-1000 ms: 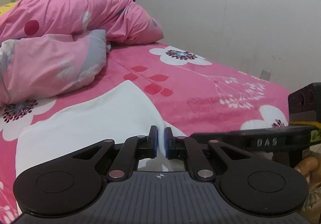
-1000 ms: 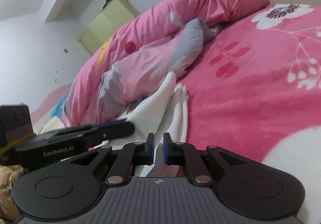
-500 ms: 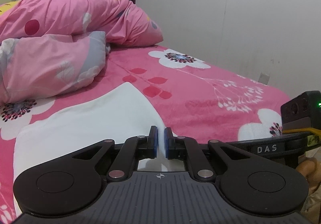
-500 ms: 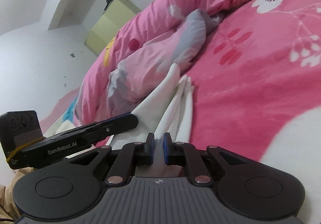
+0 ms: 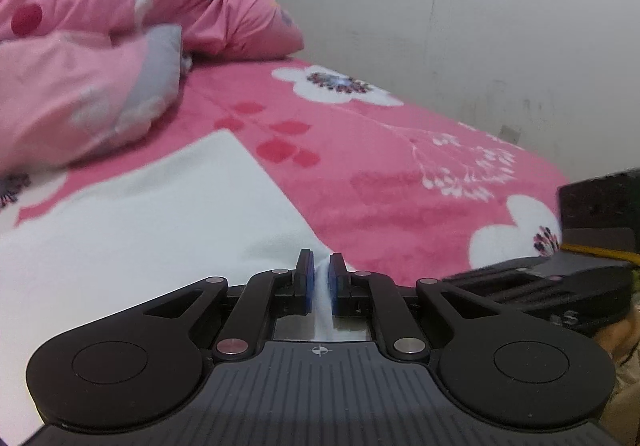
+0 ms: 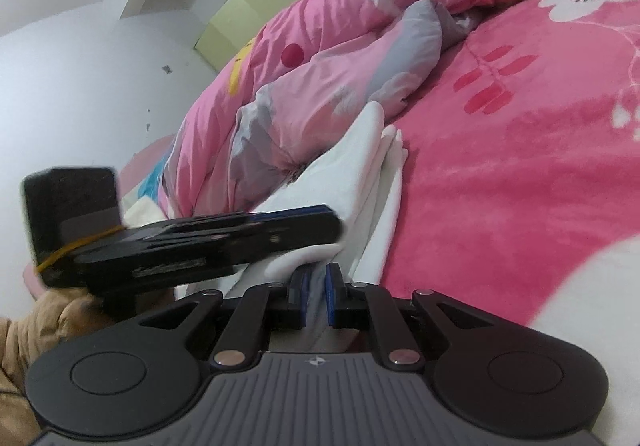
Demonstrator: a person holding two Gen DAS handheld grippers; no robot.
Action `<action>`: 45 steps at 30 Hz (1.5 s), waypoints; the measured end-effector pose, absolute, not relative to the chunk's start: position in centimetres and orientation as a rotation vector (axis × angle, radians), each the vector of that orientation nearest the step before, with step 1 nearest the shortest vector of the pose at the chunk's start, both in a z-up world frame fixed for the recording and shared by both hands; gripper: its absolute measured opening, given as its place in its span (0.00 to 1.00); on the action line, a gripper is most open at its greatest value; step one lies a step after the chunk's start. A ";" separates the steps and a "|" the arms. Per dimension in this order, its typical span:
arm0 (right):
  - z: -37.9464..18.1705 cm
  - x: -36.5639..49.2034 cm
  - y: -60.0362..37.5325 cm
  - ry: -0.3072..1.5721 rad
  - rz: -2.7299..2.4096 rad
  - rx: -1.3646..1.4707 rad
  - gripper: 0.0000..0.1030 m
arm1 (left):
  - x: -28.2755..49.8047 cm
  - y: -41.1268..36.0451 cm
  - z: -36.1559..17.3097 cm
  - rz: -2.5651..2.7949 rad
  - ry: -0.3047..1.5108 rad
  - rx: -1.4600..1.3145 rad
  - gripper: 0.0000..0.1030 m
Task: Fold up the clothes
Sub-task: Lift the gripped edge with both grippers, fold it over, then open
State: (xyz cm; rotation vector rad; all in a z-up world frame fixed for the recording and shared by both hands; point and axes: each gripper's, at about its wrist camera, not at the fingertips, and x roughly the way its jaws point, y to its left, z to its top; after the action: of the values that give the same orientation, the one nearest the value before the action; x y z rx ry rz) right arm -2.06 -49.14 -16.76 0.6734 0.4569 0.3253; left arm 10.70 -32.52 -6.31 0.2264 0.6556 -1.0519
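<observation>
The white garment [image 5: 160, 214] is lying on the bed [image 5: 400, 174], its near edge pinched by both grippers: left gripper [image 5: 319, 280] and right gripper [image 6: 316, 296], jaws clenched on cloth. It is looking light, soft, floppy; corners are gripping best. The quilt [image 6: 320, 66] is crowding one side; open bed lies beyond.

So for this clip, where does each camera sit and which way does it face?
Left wrist: on the left gripper, looking along the bed toward the wall; its pads pinch the white cloth; the right gripper shows at right.
Right wrist: on the right gripper, facing the pink quilt; it pinches the same cloth; the left gripper and a sleeve show at left.
Shared: cloth, quilt, bed.
</observation>
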 end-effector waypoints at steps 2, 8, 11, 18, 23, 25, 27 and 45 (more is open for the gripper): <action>-16.9 -3.1 -49.3 0.446 0.331 0.684 0.10 | 10.8 -32.7 -6.6 -1.062 0.663 0.228 0.08; -17.1 -6.8 -50.2 0.364 0.308 0.781 0.11 | 11.1 -32.7 -6.7 -1.096 0.677 0.208 0.19; -16.9 -8.2 -50.3 0.302 0.298 0.830 0.11 | 11.0 -32.7 -6.8 -1.106 0.674 0.203 0.23; -16.0 -8.9 -49.2 0.273 0.280 0.812 0.11 | 12.1 -32.2 -6.6 -1.115 0.734 0.106 0.25; -17.1 -9.3 -49.1 0.323 0.261 0.817 0.11 | 12.1 -31.1 -6.1 -1.135 0.746 0.075 0.27; -17.2 -8.9 -48.8 0.346 0.279 0.805 0.11 | 12.0 -31.1 -6.3 -1.140 0.741 0.085 0.28; -17.0 -8.0 -48.5 0.374 0.301 0.777 0.11 | 11.9 -31.2 -6.5 -1.138 0.739 0.088 0.28; -9.5 -8.2 -44.4 0.401 0.093 0.437 0.11 | 10.3 -25.0 -4.0 -1.179 0.707 -0.037 0.40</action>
State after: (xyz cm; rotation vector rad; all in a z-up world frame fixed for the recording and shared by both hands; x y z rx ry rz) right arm -8.23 -44.37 -9.46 0.4371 0.4009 0.0933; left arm 10.33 -24.99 -4.01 -0.0367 0.7068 -1.1785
